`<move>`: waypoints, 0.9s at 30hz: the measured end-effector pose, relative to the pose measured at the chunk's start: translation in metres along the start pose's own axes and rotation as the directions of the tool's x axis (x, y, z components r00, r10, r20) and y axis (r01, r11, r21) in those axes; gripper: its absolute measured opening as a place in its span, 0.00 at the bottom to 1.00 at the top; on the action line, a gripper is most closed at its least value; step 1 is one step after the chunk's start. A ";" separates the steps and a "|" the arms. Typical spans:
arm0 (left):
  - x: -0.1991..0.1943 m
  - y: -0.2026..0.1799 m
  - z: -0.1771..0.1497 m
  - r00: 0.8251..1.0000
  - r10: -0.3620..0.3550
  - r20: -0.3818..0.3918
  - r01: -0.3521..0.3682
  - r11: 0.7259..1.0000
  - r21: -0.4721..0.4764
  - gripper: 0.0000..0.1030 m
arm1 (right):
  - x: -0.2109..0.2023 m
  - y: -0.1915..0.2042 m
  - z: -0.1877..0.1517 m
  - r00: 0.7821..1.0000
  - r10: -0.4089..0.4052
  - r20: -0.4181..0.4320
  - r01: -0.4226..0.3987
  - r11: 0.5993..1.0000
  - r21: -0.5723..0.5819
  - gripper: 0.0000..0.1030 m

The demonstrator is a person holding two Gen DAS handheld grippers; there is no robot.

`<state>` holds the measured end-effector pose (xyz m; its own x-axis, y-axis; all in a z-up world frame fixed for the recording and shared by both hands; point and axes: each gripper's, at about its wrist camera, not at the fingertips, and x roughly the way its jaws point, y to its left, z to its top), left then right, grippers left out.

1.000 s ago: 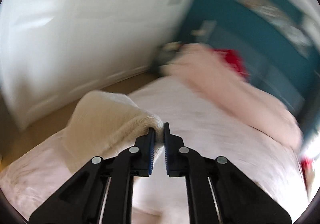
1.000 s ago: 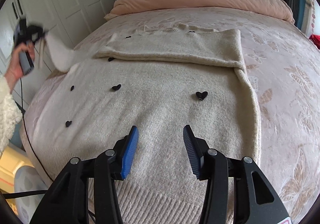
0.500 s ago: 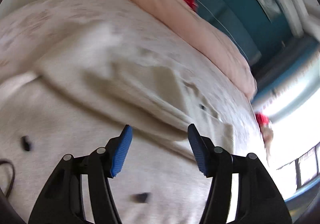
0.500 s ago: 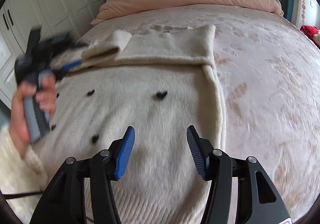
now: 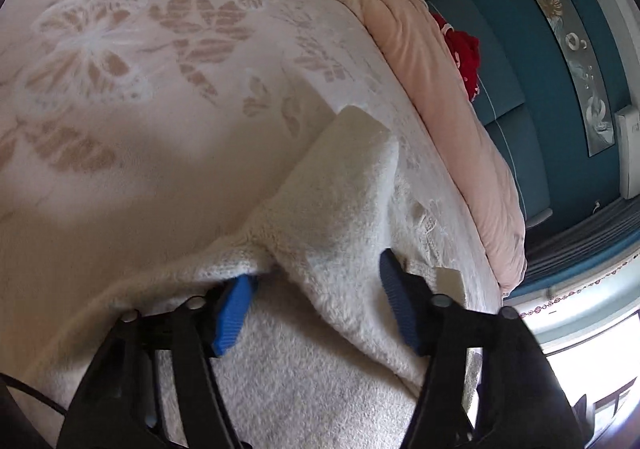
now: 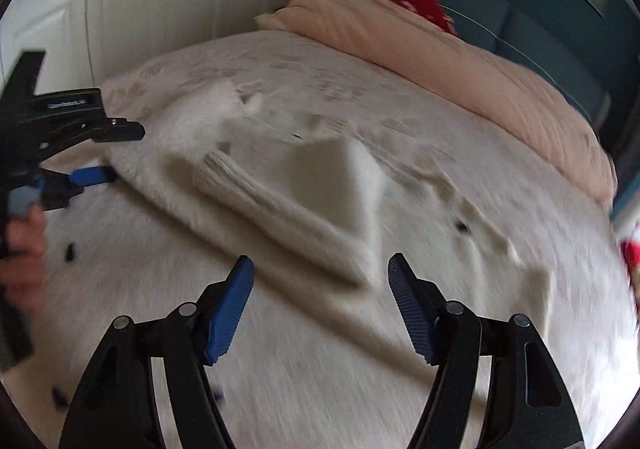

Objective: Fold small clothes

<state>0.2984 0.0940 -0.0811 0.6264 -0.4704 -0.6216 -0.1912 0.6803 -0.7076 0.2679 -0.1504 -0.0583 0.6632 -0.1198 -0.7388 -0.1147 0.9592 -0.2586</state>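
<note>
**Sleeve released and laid across the sweater**

Since a second ago, the left gripper point(image 5: 316, 301) has let go of the sleeve point(image 5: 340, 201) and is now standing spread open around it. Only the right wrist view is showing both sleeves folded across the cream sweater point(image 6: 280, 349) lying on the bed point(image 6: 460, 137); the right gripper point(image 6: 320, 305) is hovering wide open above it, holding nothing.

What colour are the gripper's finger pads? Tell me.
Blue, on black arms; clearest in the right wrist view on the right gripper, pads.
</note>
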 end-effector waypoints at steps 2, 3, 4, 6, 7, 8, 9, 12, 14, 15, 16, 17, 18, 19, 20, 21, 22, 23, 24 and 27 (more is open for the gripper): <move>-0.006 0.011 -0.001 1.000 0.009 0.000 -0.009 1.000 -0.013 0.38 | 0.020 0.011 0.008 1.000 -0.004 -0.024 0.004 1.000 -0.030 0.63; -0.005 0.013 0.001 1.000 0.014 -0.002 -0.014 1.000 -0.017 0.31 | 0.027 0.015 0.011 0.999 -0.006 -0.046 0.005 1.000 -0.016 0.55; -0.005 0.017 0.003 1.000 0.016 -0.003 -0.016 1.000 -0.020 0.24 | 0.033 0.013 0.013 0.998 0.024 -0.064 -0.024 1.000 0.007 0.25; -0.006 0.026 0.004 1.000 0.018 -0.001 -0.018 0.999 -0.035 0.19 | 0.019 -0.013 0.020 0.996 0.084 -0.015 -0.080 0.984 0.162 0.09; -0.006 0.028 0.005 1.000 0.016 0.002 -0.016 0.999 -0.038 0.19 | 0.004 -0.033 0.021 0.994 0.106 0.040 -0.113 0.959 0.259 0.09; -0.007 0.028 0.007 1.000 0.013 0.004 -0.013 0.999 -0.037 0.18 | -0.016 -0.064 0.015 0.984 0.136 0.115 -0.170 0.905 0.391 0.09; -0.006 0.027 0.008 1.000 0.013 0.005 -0.013 0.999 -0.035 0.18 | -0.031 -0.092 0.004 0.974 0.146 0.174 -0.215 0.842 0.495 0.09; -0.005 0.027 0.006 0.999 0.029 0.014 -0.029 0.999 -0.029 0.18 | -0.050 -0.159 -0.055 0.961 0.130 0.242 -0.268 0.644 0.717 0.09; -0.004 0.024 0.006 0.999 0.041 0.019 -0.041 0.999 -0.016 0.18 | -0.032 -0.187 -0.103 0.981 0.121 0.152 -0.194 0.551 0.811 0.09; -0.004 0.024 0.006 0.999 0.045 0.020 -0.044 0.999 -0.013 0.18 | -0.019 -0.194 -0.121 0.987 0.129 0.094 -0.148 0.525 0.838 0.10; -0.004 0.024 0.005 0.999 0.049 0.022 -0.049 0.999 -0.011 0.18 | -0.007 -0.198 -0.136 0.988 0.152 0.043 -0.115 0.507 0.854 0.11; -0.004 0.024 0.006 0.998 0.052 0.021 -0.051 0.999 -0.011 0.18 | 0.007 -0.202 -0.153 0.981 0.193 0.013 -0.105 0.473 0.875 0.10; -0.003 0.025 0.006 0.998 0.054 0.020 -0.054 0.998 -0.011 0.18 | 0.010 -0.203 -0.160 0.976 0.212 0.039 -0.131 0.441 0.888 0.09; -0.003 0.024 0.006 0.998 0.055 0.020 -0.055 0.998 -0.009 0.18 | 0.008 -0.205 -0.164 0.973 0.217 0.076 -0.162 0.410 0.898 0.09; -0.003 0.024 0.006 0.998 0.056 0.020 -0.056 0.998 -0.007 0.18 | 0.006 -0.207 -0.164 0.970 0.219 0.104 -0.185 0.392 0.901 0.12; -0.003 0.024 0.007 0.998 0.055 0.020 -0.055 0.998 -0.004 0.18 | 0.005 -0.209 -0.162 0.968 0.221 0.119 -0.199 0.385 0.901 0.15; -0.003 0.024 0.007 0.998 0.054 0.021 -0.054 0.999 -0.006 0.19 | 0.003 -0.211 -0.161 0.965 0.224 0.140 -0.218 0.375 0.901 0.27; -0.003 0.025 0.007 0.999 0.051 0.019 -0.051 0.999 -0.011 0.19 | 0.001 -0.213 -0.160 0.961 0.222 0.166 -0.239 0.363 0.901 0.41; -0.003 0.025 0.008 0.999 0.045 0.018 -0.044 0.999 -0.017 0.22 | 0.000 -0.210 -0.154 0.956 0.226 0.186 -0.260 0.369 0.892 0.46; -0.004 0.025 0.009 1.000 0.023 0.017 -0.023 0.999 -0.032 0.28 | 0.004 -0.205 -0.138 0.958 0.215 0.190 -0.264 0.398 0.878 0.60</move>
<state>0.2977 0.1178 -0.0932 0.6349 -0.4446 -0.6319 -0.2293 0.6726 -0.7036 0.1918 -0.3832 -0.0942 0.7512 0.1405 -0.6449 0.4289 0.6388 0.6387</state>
